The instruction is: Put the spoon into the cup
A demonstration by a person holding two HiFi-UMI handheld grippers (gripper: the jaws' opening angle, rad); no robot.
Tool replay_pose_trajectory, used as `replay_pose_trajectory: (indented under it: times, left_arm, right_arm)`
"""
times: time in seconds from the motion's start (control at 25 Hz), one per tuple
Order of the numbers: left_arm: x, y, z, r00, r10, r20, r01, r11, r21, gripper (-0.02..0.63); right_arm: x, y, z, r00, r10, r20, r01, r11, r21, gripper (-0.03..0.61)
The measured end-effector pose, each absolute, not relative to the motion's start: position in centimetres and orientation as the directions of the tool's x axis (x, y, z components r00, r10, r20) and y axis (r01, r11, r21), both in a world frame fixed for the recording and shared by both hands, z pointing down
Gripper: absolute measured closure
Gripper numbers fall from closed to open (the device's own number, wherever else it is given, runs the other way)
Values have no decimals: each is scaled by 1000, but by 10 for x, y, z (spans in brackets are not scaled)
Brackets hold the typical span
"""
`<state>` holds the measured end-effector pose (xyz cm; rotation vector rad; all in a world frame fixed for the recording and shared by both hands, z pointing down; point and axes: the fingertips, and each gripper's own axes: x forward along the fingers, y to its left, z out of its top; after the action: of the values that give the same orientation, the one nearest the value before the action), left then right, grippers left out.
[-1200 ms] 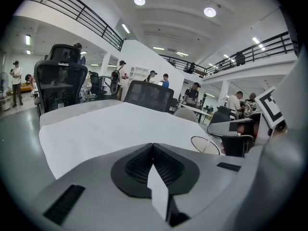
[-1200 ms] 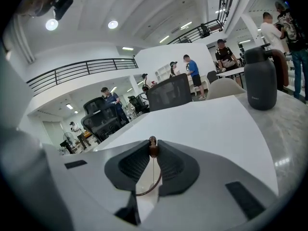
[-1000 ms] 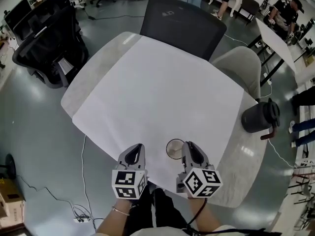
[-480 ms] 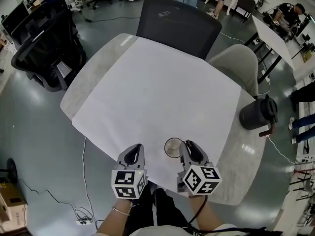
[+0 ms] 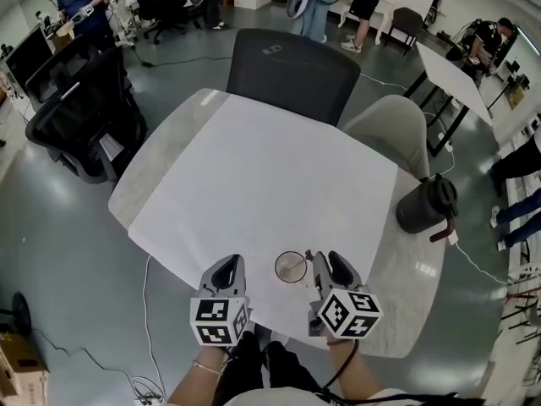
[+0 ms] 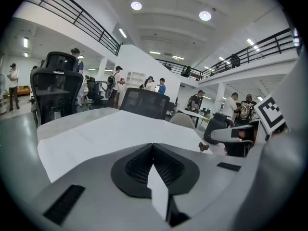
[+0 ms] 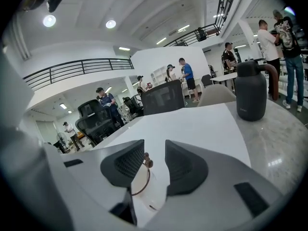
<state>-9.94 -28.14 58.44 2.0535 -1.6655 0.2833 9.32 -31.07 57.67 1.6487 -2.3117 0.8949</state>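
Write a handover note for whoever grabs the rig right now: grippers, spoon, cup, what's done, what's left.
Left gripper: shut, empty, parked left of the glass cup.
Right gripper: open, close beside the cup, clamping nothing.
Spoon: only a small brown handle end shows, sticking up at the cup's rim between the open jaws. The rest can't be made out.
Done: the spoon looks to be in the cup and ungripped, but that is unconfirmed.
Left: check the spoon sits inside, then back the right gripper away without knocking the cup.
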Motion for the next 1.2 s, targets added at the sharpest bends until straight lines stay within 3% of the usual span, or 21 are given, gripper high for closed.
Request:
replay_pose_trajectory:
  times: [0.52,0.72,1.2]
  left_arm:
    - [-88,-313,515,257,-912,321,-958,-196,208,595]
    - [-86,-327,489,261,-929,263,-958,-216,189,595]
    - [-94,-351,469,259,-944,206,-955,-219,197,595]
  right_arm:
    - [142,-331,502,-272,-897,347,-934,159,-321,443]
    - [154,-337,483,-252,-915,314,-940,154,-306,512]
    - [159,-351,453,-217,-947,237,-959,162,-232,546]
